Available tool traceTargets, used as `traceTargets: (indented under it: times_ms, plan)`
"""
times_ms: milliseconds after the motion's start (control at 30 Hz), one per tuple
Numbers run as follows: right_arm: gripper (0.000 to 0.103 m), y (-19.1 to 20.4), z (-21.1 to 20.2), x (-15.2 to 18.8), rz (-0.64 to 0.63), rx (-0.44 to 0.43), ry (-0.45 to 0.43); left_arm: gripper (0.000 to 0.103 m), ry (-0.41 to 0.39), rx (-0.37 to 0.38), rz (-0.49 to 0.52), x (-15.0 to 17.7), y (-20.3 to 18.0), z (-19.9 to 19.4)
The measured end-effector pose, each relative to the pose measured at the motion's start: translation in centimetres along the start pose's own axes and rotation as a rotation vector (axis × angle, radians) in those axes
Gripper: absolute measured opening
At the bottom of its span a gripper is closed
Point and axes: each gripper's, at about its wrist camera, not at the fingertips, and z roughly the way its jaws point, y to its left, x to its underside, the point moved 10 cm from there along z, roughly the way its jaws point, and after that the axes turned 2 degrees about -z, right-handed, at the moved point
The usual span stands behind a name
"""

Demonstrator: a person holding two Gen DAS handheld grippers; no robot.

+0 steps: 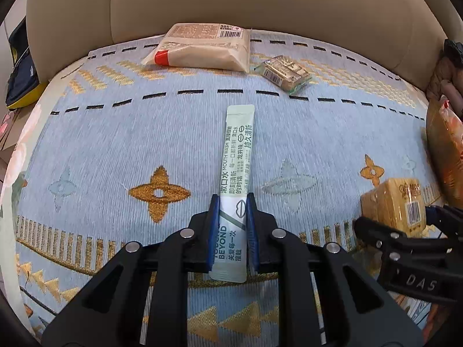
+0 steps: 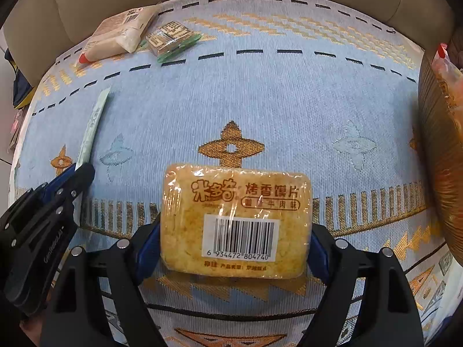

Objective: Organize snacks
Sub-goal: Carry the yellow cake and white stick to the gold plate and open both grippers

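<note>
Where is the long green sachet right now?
The sachet is gripped in the left gripper, over the blue cover, left of the yellow pack.

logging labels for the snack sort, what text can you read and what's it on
"MOUTH WASH", "漱口水", "BEYOND": pale green stick sachet in the left gripper.
"烤香馍片", "6 934472 804740": yellow snack pack in the right gripper.
"DAS": right gripper body, seen from the left wrist.
Beige packet and small green-edged packet: print too small to read.
</note>
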Motion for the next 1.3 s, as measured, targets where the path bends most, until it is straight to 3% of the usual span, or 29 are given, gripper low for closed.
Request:
traceTargets:
  times_ms: [167, 267, 300, 400, 533, 667, 767, 833, 933, 1100, 1300]
  plan:
    - [0.079, -0.3, -0.3, -0.6, 0.043, -0.051, -0.009, 0.017, 0.013, -0.010, 0.012, 0.3, -0.1, -0.2]
    - [0.079, 0.2, -1.5, -1.8, 0.161, -0.261, -0.040, 0.017, 0.021, 0.024, -0.016, 0.7, 0.0, -0.9]
    - [0.079, 0.1, -1.8, -2.0, 0.172, -0.278, -0.049, 0.016, 0.025, 0.022, -0.019, 0.8, 0.0, -1.0]
    - [0.079, -1.0, -3.3, -3.0, 0.169, -0.240, -0.099, 0.016, 0.012, 0.014, -0.010, 0.4, -0.4, -2.2]
    - [0.079, -2.8, -5.5, -4.1, 0.241, -0.308, -0.155, 0.016, -0.060, 0.018, 0.048, -1.7, -2.5, -4.8]
    - [0.079, -4.2, -7.7, -4.8, 0.241, -0.295, -0.208, 0.016, -0.101, 0.021, 0.081, -3.7, -5.2, -6.9]
    - [0.079, -5.1, -10.3, -5.7, 0.249, -0.332, -0.265, 0.016, -0.130, -0.013, 0.141, -4.9, -7.4, -8.0]
    - [0.079, -5.8, -12.1, -6.2, 0.245, -0.319, -0.308, 0.017, -0.155, -0.029, 0.204, -5.5, -9.1, -8.6]
    - [0.079, -8.2, -15.1, -6.7, 0.212, -0.195, -0.386, 0.017, -0.190, -0.048, 0.281, -6.3, -11.6, -9.6]
    - [0.079, -13.2, -17.9, -6.7, 0.254, -0.131, -0.445, 0.017, -0.200, -0.013, 0.299, -7.1, -15.3, -10.6]
    - [0.079, -18.1, -19.6, -5.7, 0.296, -0.091, -0.481, 0.017, -0.194, 0.085, 0.291, -7.6, -19.4, -12.0]
